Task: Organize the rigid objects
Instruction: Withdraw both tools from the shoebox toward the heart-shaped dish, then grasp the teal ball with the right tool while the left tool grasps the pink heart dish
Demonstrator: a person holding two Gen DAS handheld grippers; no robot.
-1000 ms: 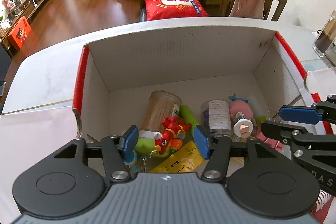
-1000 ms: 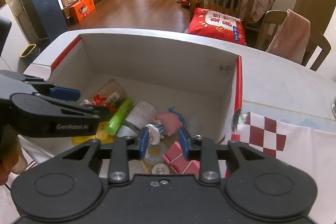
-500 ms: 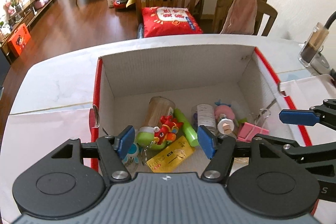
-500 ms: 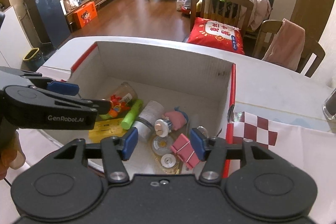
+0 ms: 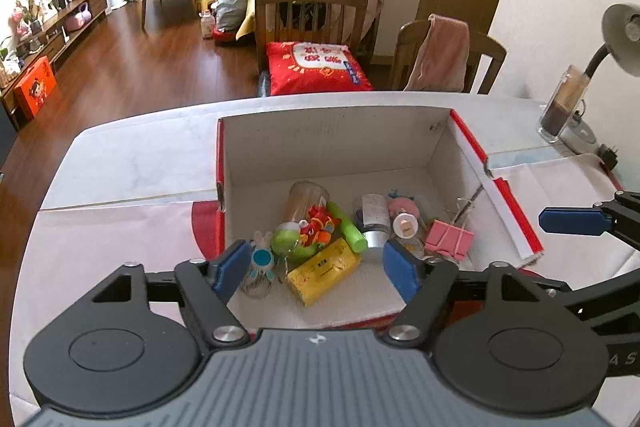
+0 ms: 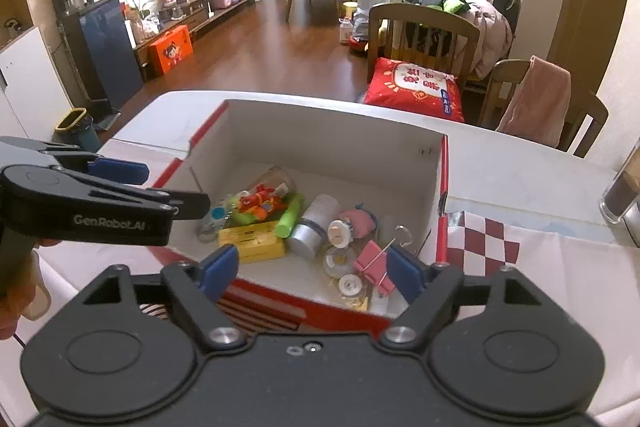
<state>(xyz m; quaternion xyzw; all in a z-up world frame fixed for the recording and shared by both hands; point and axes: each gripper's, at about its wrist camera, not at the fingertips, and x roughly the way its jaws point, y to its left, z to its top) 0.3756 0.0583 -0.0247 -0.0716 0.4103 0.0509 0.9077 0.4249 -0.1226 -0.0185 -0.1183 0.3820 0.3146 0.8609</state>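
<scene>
on the counter (image 5: 132, 163): box (image 5: 336, 135) holding the small items (apparently all gathered); left gripper (image 5: 316, 269) and right gripper (image 6: 312, 269) opening, both empty.

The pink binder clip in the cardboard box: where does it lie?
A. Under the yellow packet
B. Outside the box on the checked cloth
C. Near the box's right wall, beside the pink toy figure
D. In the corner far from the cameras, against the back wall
C: the pink binder clip lies on the floor of the cardboard box by its right wall, just right of the pink toy figure.
</scene>
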